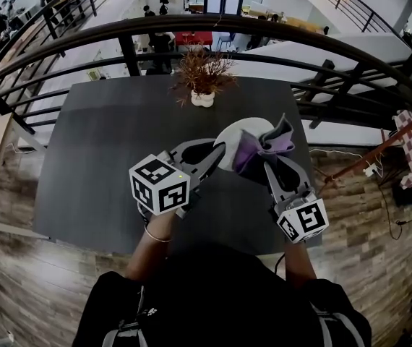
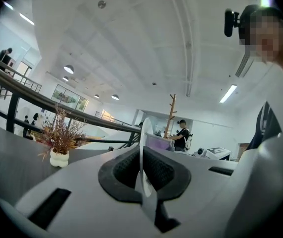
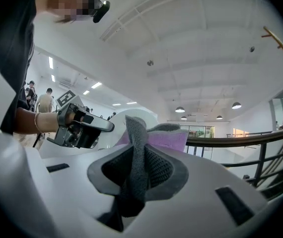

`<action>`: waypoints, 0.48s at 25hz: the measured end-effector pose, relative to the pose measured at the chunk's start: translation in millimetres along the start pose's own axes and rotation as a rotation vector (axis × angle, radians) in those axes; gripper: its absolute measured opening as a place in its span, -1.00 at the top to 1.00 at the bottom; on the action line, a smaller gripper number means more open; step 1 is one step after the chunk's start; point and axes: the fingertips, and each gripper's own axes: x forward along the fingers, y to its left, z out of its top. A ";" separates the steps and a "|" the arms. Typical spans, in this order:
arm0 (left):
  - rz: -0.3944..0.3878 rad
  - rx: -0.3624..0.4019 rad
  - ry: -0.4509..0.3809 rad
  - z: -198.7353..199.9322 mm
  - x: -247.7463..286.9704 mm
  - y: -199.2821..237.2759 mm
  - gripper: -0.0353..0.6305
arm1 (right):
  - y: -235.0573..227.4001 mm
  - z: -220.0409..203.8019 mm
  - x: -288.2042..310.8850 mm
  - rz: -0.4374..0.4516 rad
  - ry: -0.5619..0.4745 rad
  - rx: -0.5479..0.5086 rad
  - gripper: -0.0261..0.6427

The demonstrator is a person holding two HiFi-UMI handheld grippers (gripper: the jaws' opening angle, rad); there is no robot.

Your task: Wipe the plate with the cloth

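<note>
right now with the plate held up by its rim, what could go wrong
1. The left gripper pinches the plate only at its rim, so pressure from the cloth could lever it out of the jaws and onto the table.
2. The right gripper holds the cloth by a bunched fold, which may slip while rubbing.

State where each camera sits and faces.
Head view: on the head, steeply down at the table; both forearms show.
Left gripper view: on the left tool, along jaws shut on the plate; person shows.
Right gripper view: on the right tool, along jaws shut on the cloth; left wrist shows.
Both gripper views share the plate.
</note>
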 end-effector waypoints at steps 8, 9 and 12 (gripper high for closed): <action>-0.008 0.107 -0.060 19.1 -8.5 -13.9 0.87 | -1.9 21.3 -7.8 -0.012 -0.048 -0.023 0.73; -0.004 0.123 -0.069 21.2 -10.0 -14.6 0.87 | -2.6 24.5 -9.6 -0.016 -0.055 -0.023 0.73; 0.004 0.205 -0.081 28.5 -11.3 -18.4 0.87 | -8.5 39.1 -16.9 -0.035 -0.096 -0.013 0.73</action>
